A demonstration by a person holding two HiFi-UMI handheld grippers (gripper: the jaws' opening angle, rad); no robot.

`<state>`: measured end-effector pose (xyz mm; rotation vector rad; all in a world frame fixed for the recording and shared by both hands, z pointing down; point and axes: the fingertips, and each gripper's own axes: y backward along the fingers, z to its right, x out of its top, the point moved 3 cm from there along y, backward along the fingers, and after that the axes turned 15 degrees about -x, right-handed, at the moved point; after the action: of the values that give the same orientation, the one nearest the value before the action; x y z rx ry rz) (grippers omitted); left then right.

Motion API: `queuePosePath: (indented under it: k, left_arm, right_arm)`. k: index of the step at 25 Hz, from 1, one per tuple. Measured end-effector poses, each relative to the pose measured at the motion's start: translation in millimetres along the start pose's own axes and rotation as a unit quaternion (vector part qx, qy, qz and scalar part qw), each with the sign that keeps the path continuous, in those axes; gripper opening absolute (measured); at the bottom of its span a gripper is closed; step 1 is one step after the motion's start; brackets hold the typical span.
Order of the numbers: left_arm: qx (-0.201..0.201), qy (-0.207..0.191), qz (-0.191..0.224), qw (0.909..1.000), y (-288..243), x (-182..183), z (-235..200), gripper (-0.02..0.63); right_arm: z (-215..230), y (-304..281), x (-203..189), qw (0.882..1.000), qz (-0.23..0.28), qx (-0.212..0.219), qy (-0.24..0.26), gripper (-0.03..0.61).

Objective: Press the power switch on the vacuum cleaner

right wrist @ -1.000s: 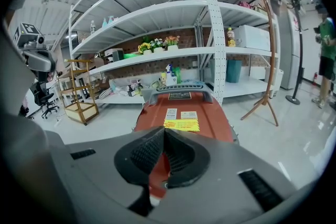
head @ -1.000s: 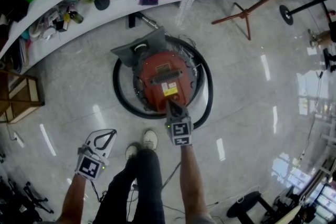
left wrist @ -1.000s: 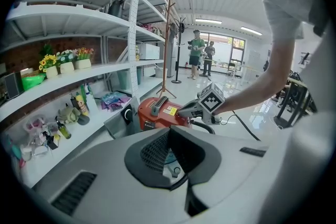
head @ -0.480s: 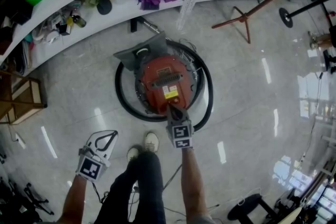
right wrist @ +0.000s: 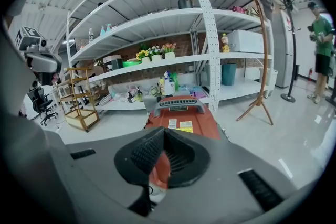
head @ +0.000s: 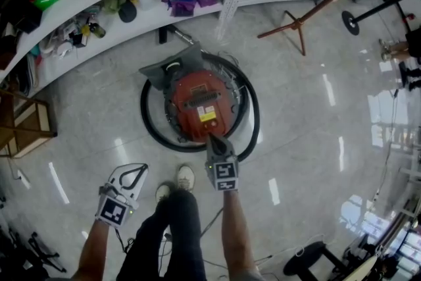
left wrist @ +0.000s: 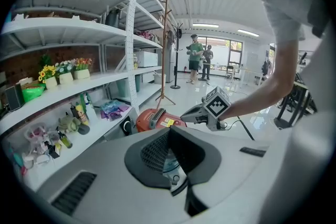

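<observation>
Resting on the glossy grey floor (head: 316,141) by its shelf-side edge: round red canister vacuum cleaner (head: 200,105), ringed by black hose (head: 148,125). Right gripper (head: 212,137) jaws clenched, at its near rim. Left gripper (head: 136,171) clenched, empty. Body looks heavy and rigid; a firm downward poke should do, no grasp needed.

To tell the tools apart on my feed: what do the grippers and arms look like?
Left gripper: pale shell, dark looped jaws. Right gripper: dark grey, tapering. Each carries a cube with black-and-white square markers and trails a thin dark cable. The pads are black and ribbed. Forearms are bare; a pale sleeve shows higher up.
</observation>
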<state>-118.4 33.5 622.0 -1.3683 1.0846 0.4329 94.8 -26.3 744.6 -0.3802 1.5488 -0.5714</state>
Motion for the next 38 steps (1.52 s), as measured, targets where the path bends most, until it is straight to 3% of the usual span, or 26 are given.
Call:
queuePosePath:
  k: [23, 31, 38]
  left_arm:
    - [0.001, -0.044, 0.036, 0.9984, 42, 84, 36, 0.005]
    - [0.004, -0.045, 0.071, 0.9965, 66, 124, 39, 0.005]
    - [-0.001, -0.049, 0.074, 0.996, 83, 138, 50, 0.005]
  right_arm:
    - [-6, 111, 63, 0.999, 0.035, -0.01, -0.016, 0.011]
    - [-15, 141, 93, 0.999, 0.042, -0.009, -0.013, 0.011]
    - [-24, 165, 115, 0.999, 0.042, -0.013, -0.017, 0.011]
